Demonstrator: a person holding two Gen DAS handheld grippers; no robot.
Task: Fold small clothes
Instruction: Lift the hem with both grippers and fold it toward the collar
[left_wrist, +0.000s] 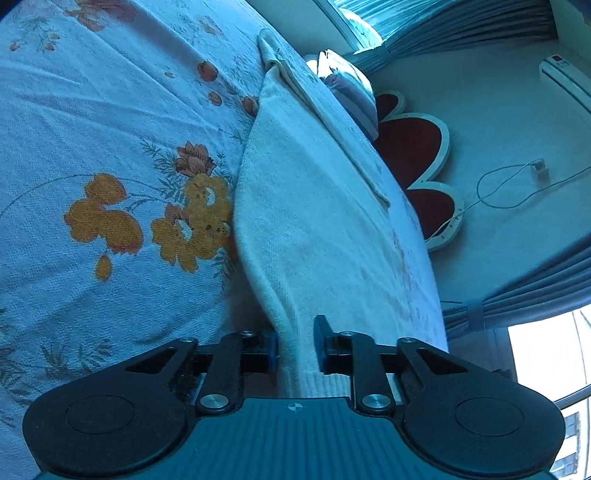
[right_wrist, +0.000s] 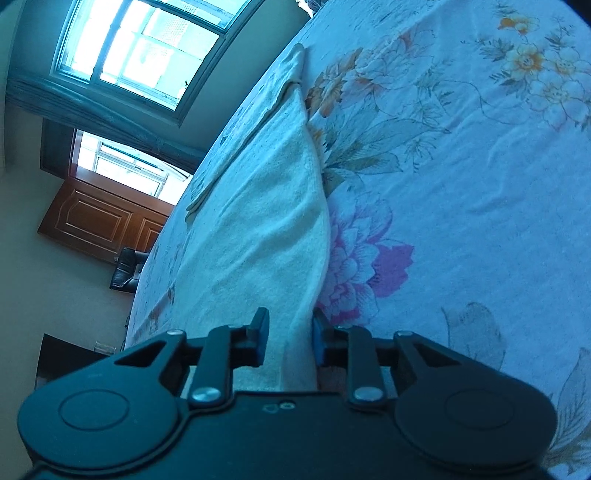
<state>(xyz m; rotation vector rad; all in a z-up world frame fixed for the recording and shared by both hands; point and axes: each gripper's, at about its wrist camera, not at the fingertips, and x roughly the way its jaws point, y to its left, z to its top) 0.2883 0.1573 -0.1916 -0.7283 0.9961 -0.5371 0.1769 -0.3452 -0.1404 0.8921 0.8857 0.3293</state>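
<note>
A small white terry-cloth garment (left_wrist: 295, 206) lies along the edge of a floral bedsheet (left_wrist: 110, 147). My left gripper (left_wrist: 295, 347) is shut on one end of the garment, with the cloth running between its fingers. In the right wrist view the same white garment (right_wrist: 266, 206) stretches away from me on the bedsheet (right_wrist: 461, 184). My right gripper (right_wrist: 290, 339) is shut on its near end, the cloth bunched between the blue pads. A folded edge of the garment lies on top along its far side.
The bed's edge drops to a pale floor with a red flower-shaped mat (left_wrist: 417, 155) and a white cable (left_wrist: 509, 188). Curtains (left_wrist: 517, 291), windows (right_wrist: 140, 51), a wooden cabinet (right_wrist: 99, 218) and a black chair (right_wrist: 127, 267) stand beyond the bed.
</note>
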